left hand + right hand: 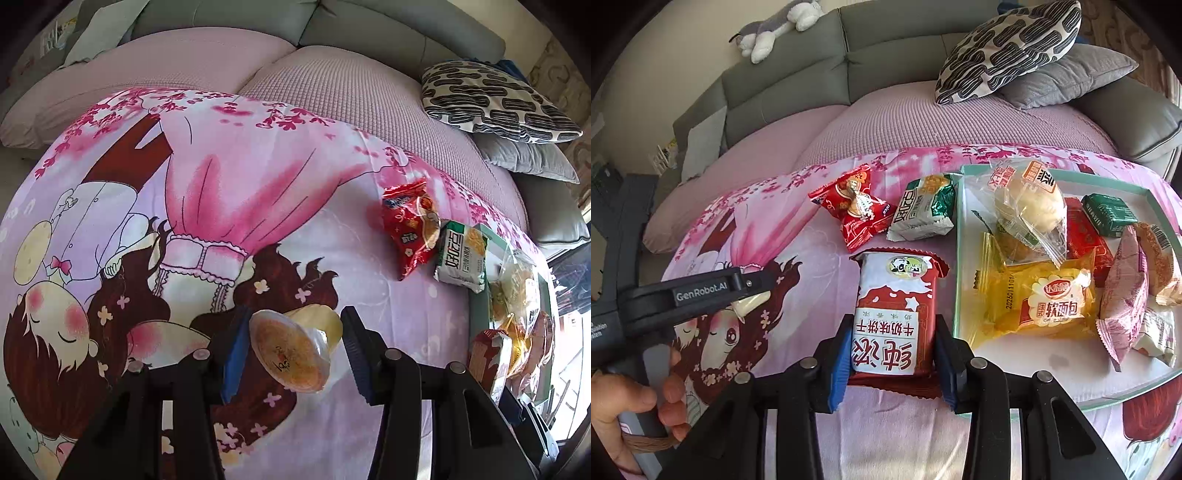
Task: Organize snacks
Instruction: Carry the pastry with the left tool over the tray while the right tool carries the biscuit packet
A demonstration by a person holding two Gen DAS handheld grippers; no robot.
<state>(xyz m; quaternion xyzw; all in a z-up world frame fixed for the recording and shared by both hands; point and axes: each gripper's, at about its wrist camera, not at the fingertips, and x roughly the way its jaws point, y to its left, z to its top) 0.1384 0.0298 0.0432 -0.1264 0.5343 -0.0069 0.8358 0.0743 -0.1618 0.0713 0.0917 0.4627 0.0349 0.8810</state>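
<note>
Biscuit packet [892, 325] and tray [960, 236] rest on cartoon blanket [820, 258] before grey sofa [798, 74].

Both views are bright with daylight, strongest at the right edge of the left wrist view, where it washes out detail. Glare sits on the clear wrappers in the tray [964, 236]. Fisheye bending curves the sofa [798, 70] (corners go black). Focus is sharp mid-frame; shadows are soft.
</note>
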